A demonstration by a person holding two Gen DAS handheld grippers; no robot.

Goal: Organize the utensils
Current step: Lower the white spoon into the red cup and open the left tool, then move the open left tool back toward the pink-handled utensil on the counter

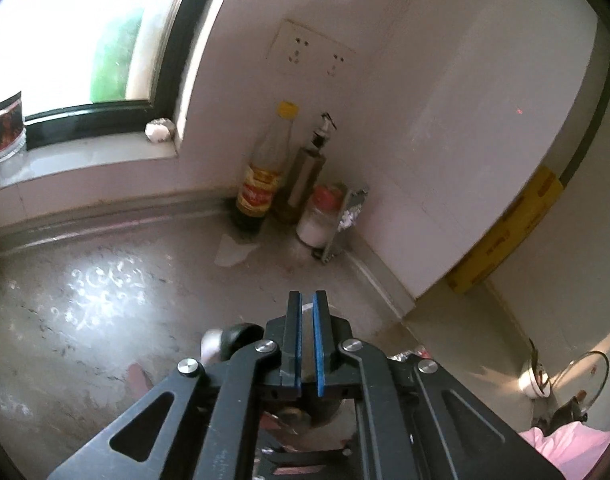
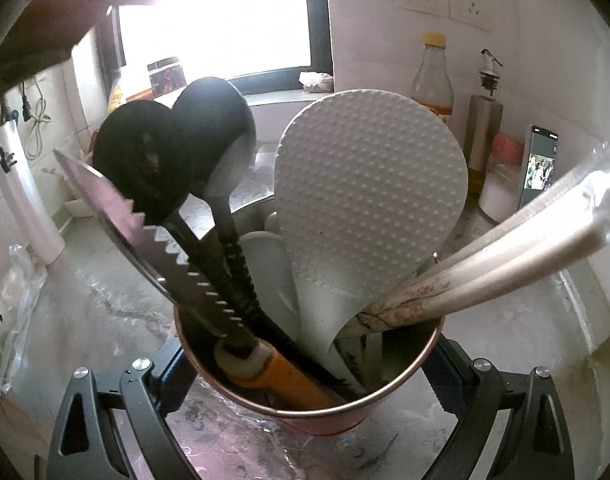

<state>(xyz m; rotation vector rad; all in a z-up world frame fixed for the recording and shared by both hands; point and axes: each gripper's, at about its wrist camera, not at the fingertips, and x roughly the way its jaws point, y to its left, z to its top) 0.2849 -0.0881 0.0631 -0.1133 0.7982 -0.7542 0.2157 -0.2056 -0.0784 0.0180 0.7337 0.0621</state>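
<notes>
Your pink utensil cup (image 2: 385, 396) sits on the counter (image 2: 105, 300), packed with a white rice paddle (image 2: 369, 188), serrated knife (image 2: 145, 232) and chopsticks (image 2: 505, 256) — your right gripper (image 2: 305, 368) clasps it on both sides. Your left gripper (image 1: 307, 312) hovers pressed together, empty.

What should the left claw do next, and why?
Probably open the left gripper: its jaws are shut with nothing clearly held. The right gripper seems to steady the pink cup, where chopsticks lean far out and likely need straightening.
</notes>
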